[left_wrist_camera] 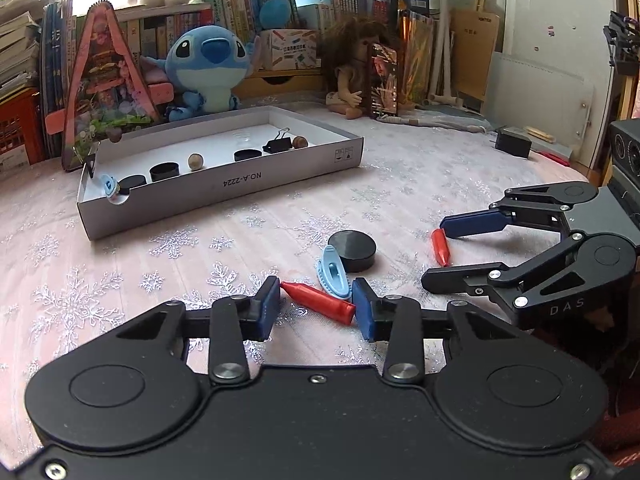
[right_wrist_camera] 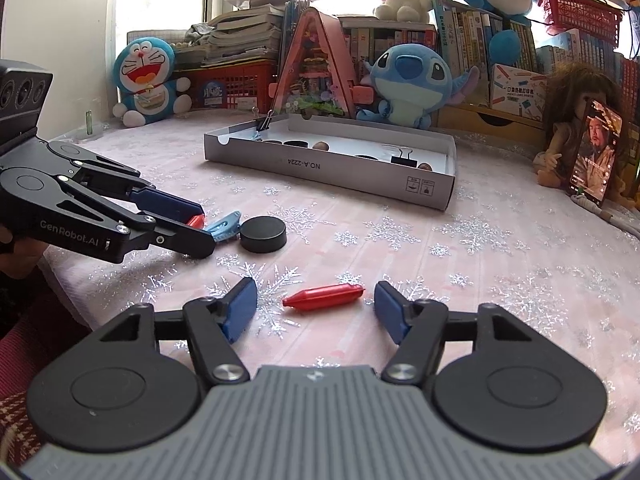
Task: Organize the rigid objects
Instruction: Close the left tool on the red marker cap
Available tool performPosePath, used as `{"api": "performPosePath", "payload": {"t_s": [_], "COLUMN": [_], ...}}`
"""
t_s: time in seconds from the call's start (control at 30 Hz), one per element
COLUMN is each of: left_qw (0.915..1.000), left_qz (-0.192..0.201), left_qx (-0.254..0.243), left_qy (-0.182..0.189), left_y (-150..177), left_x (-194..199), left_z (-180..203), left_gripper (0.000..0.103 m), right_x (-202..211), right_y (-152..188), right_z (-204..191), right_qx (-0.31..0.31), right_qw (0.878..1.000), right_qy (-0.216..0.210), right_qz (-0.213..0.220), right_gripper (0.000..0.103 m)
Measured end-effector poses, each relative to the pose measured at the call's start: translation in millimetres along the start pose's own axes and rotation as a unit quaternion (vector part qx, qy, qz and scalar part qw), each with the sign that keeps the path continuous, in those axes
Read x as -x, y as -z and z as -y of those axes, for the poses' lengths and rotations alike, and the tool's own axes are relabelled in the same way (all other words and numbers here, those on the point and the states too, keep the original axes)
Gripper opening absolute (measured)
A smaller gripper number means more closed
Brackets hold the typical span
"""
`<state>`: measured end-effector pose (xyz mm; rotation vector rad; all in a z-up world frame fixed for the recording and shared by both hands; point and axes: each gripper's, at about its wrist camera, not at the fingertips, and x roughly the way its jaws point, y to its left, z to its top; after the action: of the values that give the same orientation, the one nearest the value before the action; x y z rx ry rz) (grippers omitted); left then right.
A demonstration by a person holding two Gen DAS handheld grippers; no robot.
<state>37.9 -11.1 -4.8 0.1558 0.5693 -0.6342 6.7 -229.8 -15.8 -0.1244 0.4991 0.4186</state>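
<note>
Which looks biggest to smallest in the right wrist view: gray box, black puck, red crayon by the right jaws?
1. gray box, largest though farthest
2. red crayon and black puck: alike in span; the crayon lies nearer the camera, so unranked

The grey box [left_wrist_camera: 224,196] carries "NO.A-2224" on its front wall — printed upside down in both views. The left gripper [right_wrist_camera: 200,228] reads "GenRobot.AI" along its black side (seen from the right wrist). The right gripper [left_wrist_camera: 436,252] shows "DAS" — the letters end at its edge.
</note>
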Motion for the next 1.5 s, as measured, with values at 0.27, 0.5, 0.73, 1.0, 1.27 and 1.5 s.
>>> {"api": "performPosePath", "payload": {"t_s": [0.27, 0.5, 0.73, 1.0, 1.27, 1.5], "left_qw": [1.0, 1.0, 0.9999, 0.9998, 0.9994, 0.9981], "left_qz": [0.0, 0.001, 0.002, 0.003, 0.016, 0.023], "left_qx": [0.005, 0.007, 0.008, 0.02, 0.03, 0.056], "left_qy": [-0.005, -0.006, -0.008, -0.007, -0.011, -0.013], "left_y": [1, 0, 1, -2, -16, -30], "left_x": [1, 2, 3, 6, 9, 6], "left_z": [2, 2, 2, -1, -7, -16], "left_gripper": [0.037, 0.037, 0.037, 0.037, 0.037, 0.037], "right_x": [1, 2, 2, 1, -3, -11], "right_y": [0, 0, 1, -2, -13, -22], "right_z": [-2, -4, -11, -12, -12, -7], "right_qx": [0.004, 0.008, 0.02, 0.016, 0.015, 0.006], "right_qw": [1.0, 1.0, 1.0, 1.0, 1.0, 0.999], "right_qy": [-0.006, -0.009, -0.008, -0.002, 0.007, 0.024], "right_qz": [0.002, 0.004, 0.011, 0.015, 0.026, 0.024], "right_gripper": [0.06, 0.055, 0.046, 0.046, 0.044, 0.031]}}
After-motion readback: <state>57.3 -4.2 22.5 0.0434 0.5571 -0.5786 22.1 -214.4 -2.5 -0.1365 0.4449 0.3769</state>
